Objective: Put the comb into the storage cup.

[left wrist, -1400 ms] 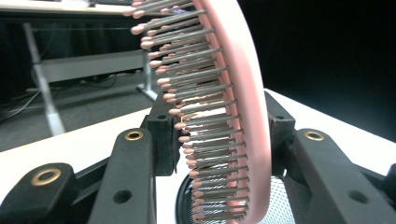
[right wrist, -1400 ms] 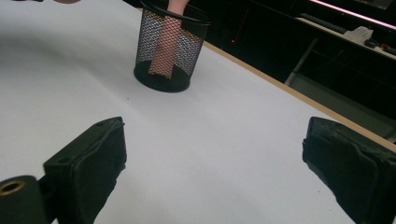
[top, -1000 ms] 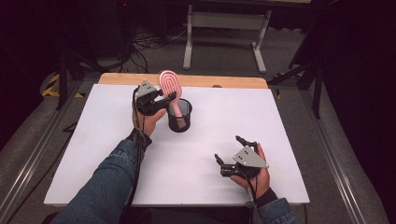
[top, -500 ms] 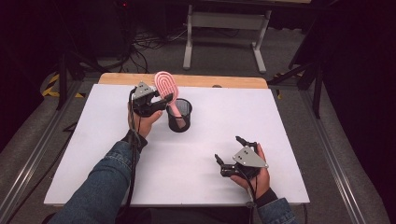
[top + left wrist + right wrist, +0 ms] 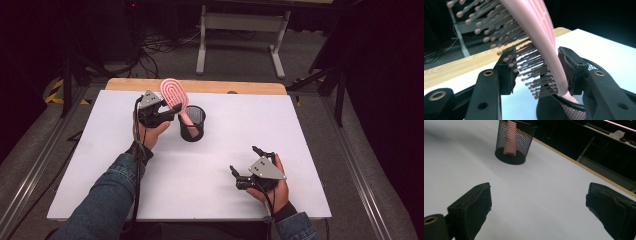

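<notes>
A pink hairbrush point(image 5: 172, 94) stands tilted with its handle inside a black mesh cup point(image 5: 192, 123) at the far middle of the white table top point(image 5: 225, 200). My left gripper point(image 5: 170, 111) is shut on the brush head just left of the cup. In the left gripper view one pad presses the bristles and the other the smooth back of the hairbrush point(image 5: 544, 37), above the cup rim point(image 5: 564, 107). My right gripper point(image 5: 245, 160) rests open near the front right, holding nothing. In its own view my right gripper point(image 5: 539, 202) faces the cup point(image 5: 514, 142) with the pink handle point(image 5: 510, 137) showing through the mesh.
A wooden strip point(image 5: 225, 86) runs along the far edge of the table. Beyond it stand a grey metal frame point(image 5: 240, 20) and cables on a dark floor. White surface lies open between the cup and the right gripper.
My left gripper has shifted slightly left with the brush head, tilting the brush more to the left while its handle stays in the cup. The right gripper has not moved.
</notes>
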The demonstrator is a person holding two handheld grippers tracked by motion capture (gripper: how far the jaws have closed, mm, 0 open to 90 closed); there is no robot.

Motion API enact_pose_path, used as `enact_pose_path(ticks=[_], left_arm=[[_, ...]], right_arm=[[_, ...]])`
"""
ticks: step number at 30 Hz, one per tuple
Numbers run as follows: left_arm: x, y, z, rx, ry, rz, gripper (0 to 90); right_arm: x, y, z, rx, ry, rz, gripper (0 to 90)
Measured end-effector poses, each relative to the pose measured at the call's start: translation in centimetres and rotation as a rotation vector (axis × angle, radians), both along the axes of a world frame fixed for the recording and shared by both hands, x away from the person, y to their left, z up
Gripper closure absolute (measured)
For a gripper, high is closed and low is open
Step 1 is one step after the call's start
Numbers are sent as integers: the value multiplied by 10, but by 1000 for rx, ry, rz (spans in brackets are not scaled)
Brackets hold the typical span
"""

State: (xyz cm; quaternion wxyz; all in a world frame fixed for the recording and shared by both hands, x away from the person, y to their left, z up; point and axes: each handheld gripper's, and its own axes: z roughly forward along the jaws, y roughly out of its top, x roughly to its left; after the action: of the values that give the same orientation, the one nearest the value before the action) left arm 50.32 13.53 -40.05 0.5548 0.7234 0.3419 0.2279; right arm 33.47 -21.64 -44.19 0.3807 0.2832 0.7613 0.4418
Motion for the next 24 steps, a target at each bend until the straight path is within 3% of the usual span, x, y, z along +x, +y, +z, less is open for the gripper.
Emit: enact_pose_path(ticks=[16,24], left_arm=[[-5,8,6,-1,-16,-10,451],[-6,8,12,48,-44,-9,447]], right_arm=[[0,0,0,1,1,1,73],[0,-1,0,5,1,0,74]])
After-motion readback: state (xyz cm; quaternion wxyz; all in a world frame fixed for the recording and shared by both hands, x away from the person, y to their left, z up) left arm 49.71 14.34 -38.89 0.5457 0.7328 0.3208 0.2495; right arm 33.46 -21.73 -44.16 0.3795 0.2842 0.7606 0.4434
